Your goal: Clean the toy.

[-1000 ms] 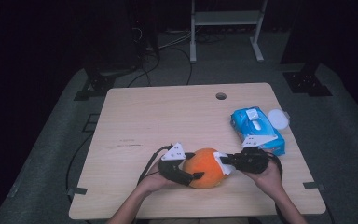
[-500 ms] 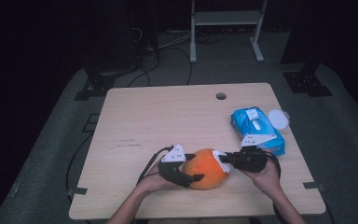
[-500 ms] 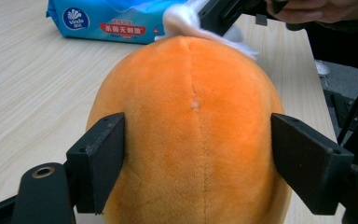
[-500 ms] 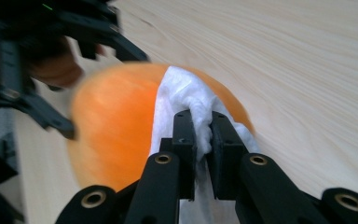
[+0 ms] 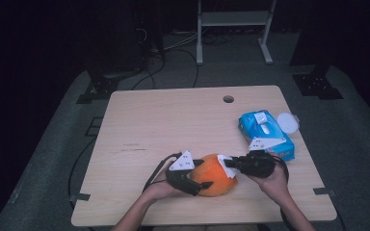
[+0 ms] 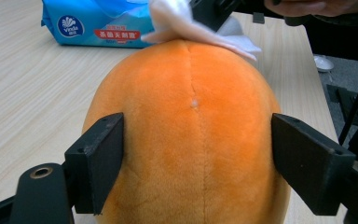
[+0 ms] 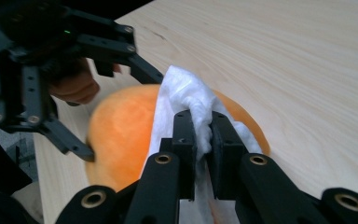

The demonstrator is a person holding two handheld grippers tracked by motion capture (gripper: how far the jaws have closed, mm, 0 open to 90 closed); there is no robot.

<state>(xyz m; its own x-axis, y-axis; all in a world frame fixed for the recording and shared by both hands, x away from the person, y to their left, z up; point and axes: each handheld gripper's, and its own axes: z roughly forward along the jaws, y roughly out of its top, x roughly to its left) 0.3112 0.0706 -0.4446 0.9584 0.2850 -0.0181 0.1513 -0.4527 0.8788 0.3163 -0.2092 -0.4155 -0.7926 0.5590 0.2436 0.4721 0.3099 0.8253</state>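
Observation:
An orange plush ball [image 5: 217, 174] lies near the table's front edge. My left gripper [image 5: 203, 177] reaches it from the left, and in the left gripper view its two jaws [image 6: 198, 135] press on either side of the plush [image 6: 191, 140]. My right gripper [image 5: 232, 164] comes from the right, shut on a crumpled white wipe [image 7: 184, 91]. The wipe [image 6: 186, 23] rests on the far top of the ball. In the right gripper view the jaws [image 7: 203, 119] pinch the wipe just over the orange plush [image 7: 121, 135].
A blue pack of wipes [image 5: 265, 132] lies at the table's right, just behind my right hand, with a round white lid [image 5: 287, 121] beside it. The wooden table [image 5: 173, 125] has a small hole [image 5: 228, 99] near its far edge. Dark floor and cables surround it.

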